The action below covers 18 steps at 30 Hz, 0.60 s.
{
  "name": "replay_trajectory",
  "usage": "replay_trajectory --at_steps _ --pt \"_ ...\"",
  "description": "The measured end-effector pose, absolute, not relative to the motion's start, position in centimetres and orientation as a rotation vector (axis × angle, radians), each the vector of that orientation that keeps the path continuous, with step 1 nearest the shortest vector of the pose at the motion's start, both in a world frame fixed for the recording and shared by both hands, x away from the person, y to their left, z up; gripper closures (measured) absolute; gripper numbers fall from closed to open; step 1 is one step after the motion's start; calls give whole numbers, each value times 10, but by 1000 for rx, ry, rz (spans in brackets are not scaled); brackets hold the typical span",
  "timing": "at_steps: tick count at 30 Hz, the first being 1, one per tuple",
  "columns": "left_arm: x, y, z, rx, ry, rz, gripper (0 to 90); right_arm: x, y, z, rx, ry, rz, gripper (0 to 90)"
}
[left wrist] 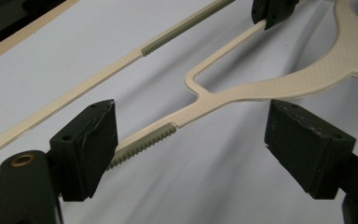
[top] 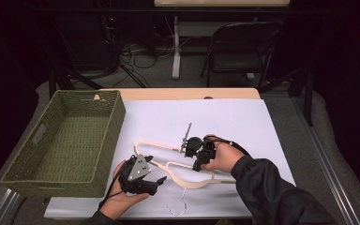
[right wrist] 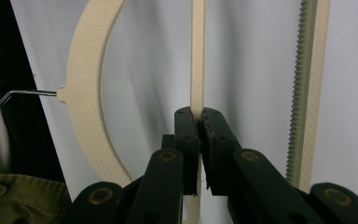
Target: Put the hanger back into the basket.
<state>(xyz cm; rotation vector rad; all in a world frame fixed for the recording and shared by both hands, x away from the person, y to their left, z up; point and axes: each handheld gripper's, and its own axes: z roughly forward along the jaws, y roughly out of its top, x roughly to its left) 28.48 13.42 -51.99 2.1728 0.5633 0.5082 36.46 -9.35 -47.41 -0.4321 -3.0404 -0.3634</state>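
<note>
A cream plastic hanger (top: 187, 182) lies flat on the white table cover, its wire hook (top: 181, 207) pointing toward the near edge. My right gripper (top: 198, 165) is shut on the hanger's thin inner bar (right wrist: 197, 70), with the curved shoulder (right wrist: 91, 84) to the left and the ribbed bar (right wrist: 307, 84) to the right in the right gripper view. My left gripper (top: 155, 169) sits at the hanger's left end, open. In the left gripper view its pads (left wrist: 86, 147) straddle the hanger (left wrist: 270, 86) just above a ribbed strip (left wrist: 144, 144), apart from it.
A green woven basket (top: 117, 122), nothing in it, stands at the left of the table. A thin grey metal piece (top: 187, 133) sticks up just beyond the right gripper. A folding chair (top: 243, 42) and cables are on the floor behind the table.
</note>
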Motion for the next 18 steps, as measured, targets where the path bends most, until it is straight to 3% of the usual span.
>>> replay_trajectory --at_steps 18 --pt "280 120 -529 2255 452 531 149 365 -90 -476 -417 -3022 -334 855"
